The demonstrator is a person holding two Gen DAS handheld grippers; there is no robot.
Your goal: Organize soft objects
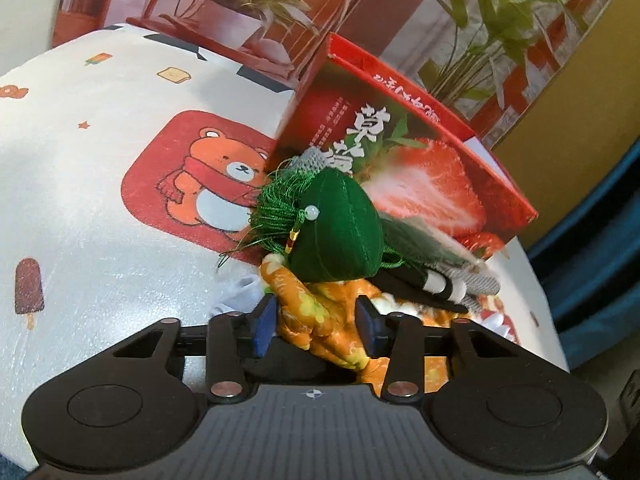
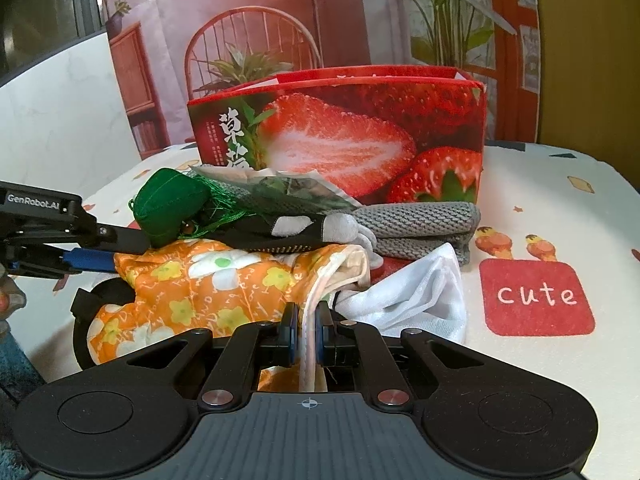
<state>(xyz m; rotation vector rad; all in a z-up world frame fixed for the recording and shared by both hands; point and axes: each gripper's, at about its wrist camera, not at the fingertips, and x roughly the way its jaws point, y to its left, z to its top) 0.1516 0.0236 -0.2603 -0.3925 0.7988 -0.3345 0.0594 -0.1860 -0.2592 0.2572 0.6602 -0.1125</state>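
An orange flowered cloth (image 2: 192, 292) lies on the table under a pile of soft things. My left gripper (image 1: 316, 326) is shut on one bunched end of the orange cloth (image 1: 320, 316); it also shows at the left of the right wrist view (image 2: 100, 258). My right gripper (image 2: 306, 330) is shut on the cloth's white-edged hem. On the cloth rest a green tasselled pouch (image 1: 334, 232) (image 2: 168, 206), a black-and-white glove (image 2: 280, 228) and a grey knit cloth (image 2: 420, 220). A white cloth (image 2: 420, 296) lies beside the pile.
A red strawberry-print box (image 2: 360, 136) (image 1: 400, 152) stands open just behind the pile. The table wears a white cartoon-print cover (image 2: 540, 240) (image 1: 100, 160). A printed backdrop (image 2: 260, 20) hangs behind it. The table's right edge (image 1: 548, 320) drops toward a blue seat.
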